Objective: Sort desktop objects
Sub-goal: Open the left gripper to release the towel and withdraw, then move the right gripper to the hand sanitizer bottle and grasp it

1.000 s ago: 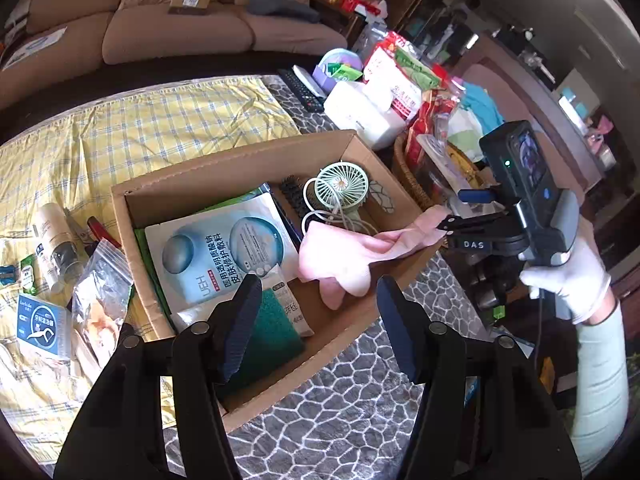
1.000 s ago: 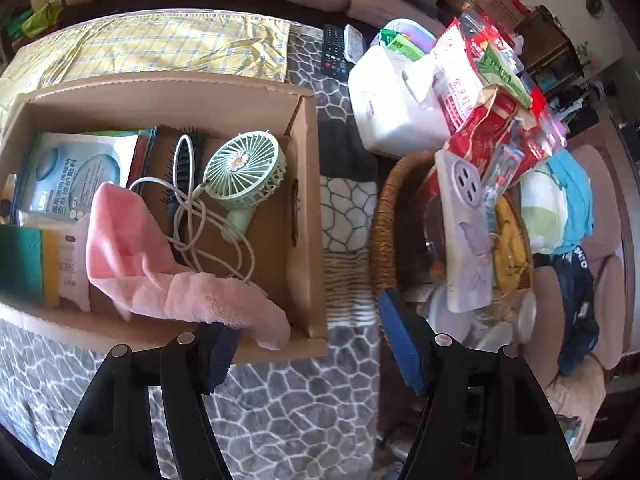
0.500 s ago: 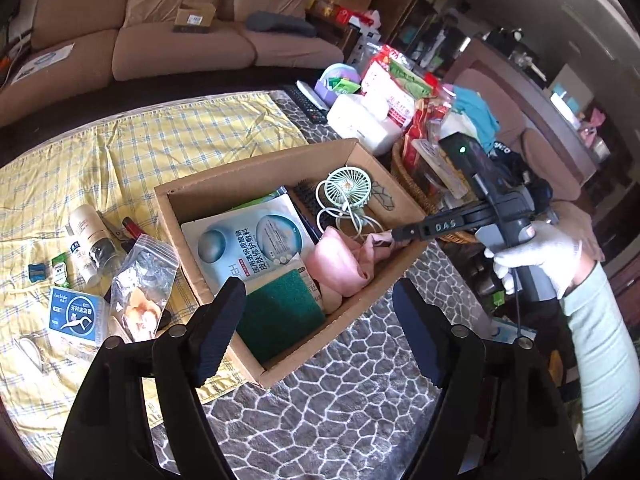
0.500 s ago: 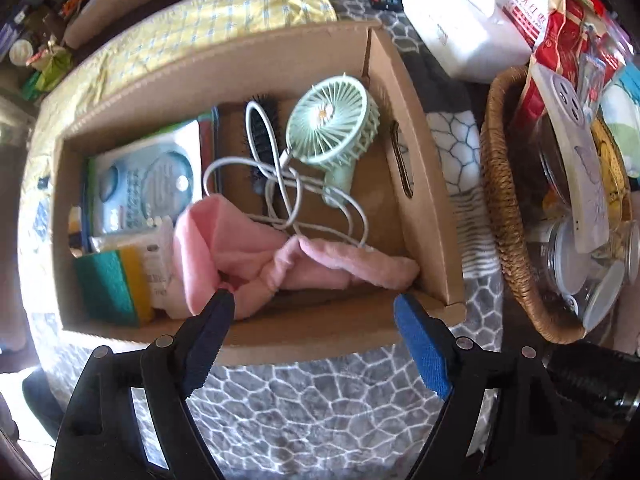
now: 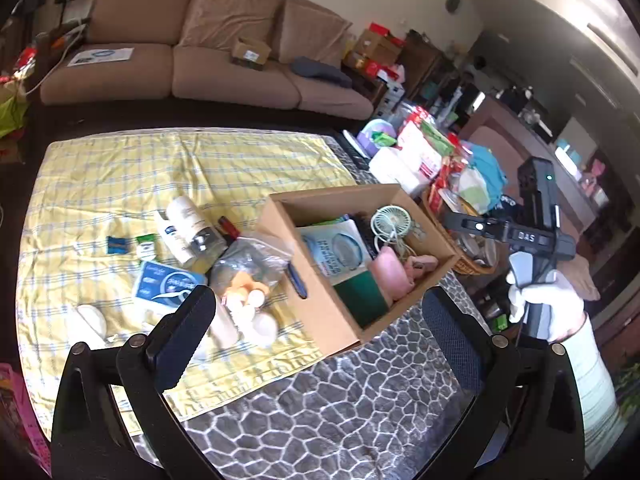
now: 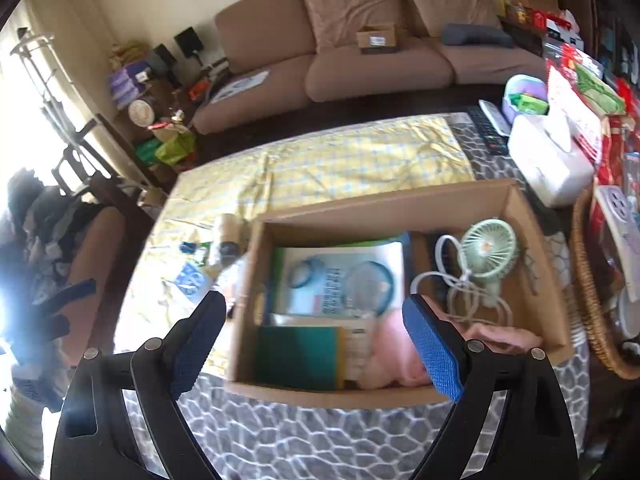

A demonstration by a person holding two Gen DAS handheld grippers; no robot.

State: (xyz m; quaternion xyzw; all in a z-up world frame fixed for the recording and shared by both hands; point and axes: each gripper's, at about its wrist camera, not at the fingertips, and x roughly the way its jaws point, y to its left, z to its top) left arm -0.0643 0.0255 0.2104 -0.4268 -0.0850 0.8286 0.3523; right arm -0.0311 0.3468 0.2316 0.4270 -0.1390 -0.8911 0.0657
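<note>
— Cardboard box (image 6: 384, 208), where is it seen?

— On the patterned table cover (image 5: 320, 420), its left end lying on the yellow checked cloth (image 5: 160, 168). Inside are held a green mini fan (image 6: 489, 250) with a white cable, a pink cloth (image 6: 396, 356), a pale blue sachet (image 6: 340, 280) and a green sponge (image 6: 298, 356).

— And outside it?

— Loose items are spread on the cloth to the left — white bottles (image 5: 182, 224), a clear bag (image 5: 250, 268), a blue packet (image 5: 168, 284). A wicker basket (image 6: 588, 304) stands to the right.

— The grippers?

— The left gripper (image 5: 320, 340) has just been opening; its jaws are spread wide with nothing between them. The right gripper (image 6: 316, 340), gripped by a white-gloved hand (image 5: 552, 304), has likewise been opening and is empty — both are held above the table's near edge.
</note>
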